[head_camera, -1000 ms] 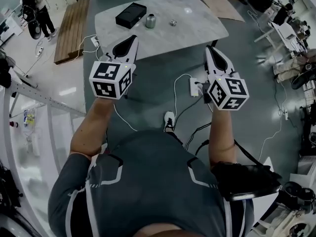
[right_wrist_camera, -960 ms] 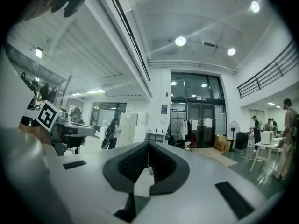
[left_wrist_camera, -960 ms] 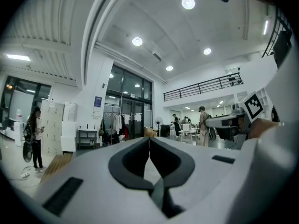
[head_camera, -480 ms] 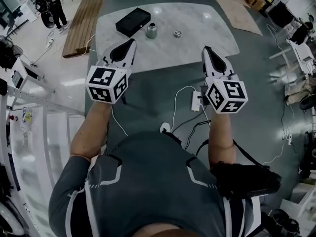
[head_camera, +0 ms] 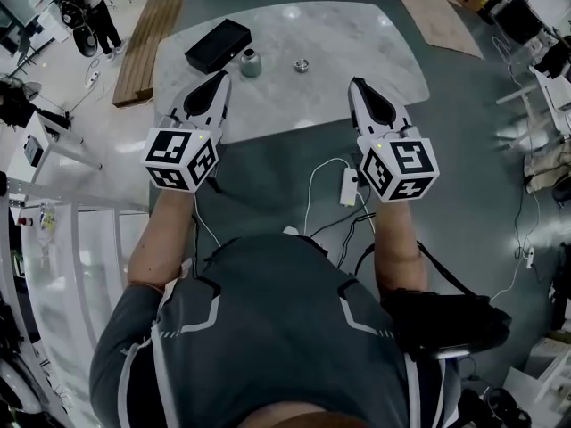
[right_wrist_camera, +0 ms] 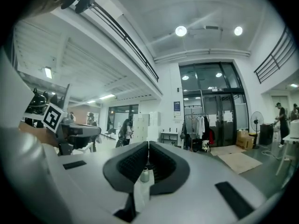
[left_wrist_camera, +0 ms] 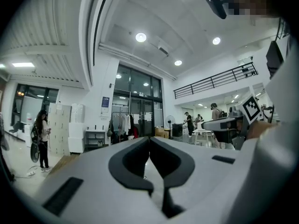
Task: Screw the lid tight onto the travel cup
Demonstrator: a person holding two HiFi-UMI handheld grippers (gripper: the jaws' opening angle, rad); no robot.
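Where cup [head_camera: 251, 62] stands | black box [head_camera: 218, 45] beside | lid [head_camera: 302, 64] near

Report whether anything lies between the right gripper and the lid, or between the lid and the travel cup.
Nothing visible. Only bare table lies between the right gripper and the lid, and between the lid and the travel cup. The black box sits left of the cup, outside both paths.

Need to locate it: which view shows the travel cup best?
Head view: the travel cup stands whole on the table. The right gripper view shows it tiny between its fingers; the left gripper view, nothing clear.
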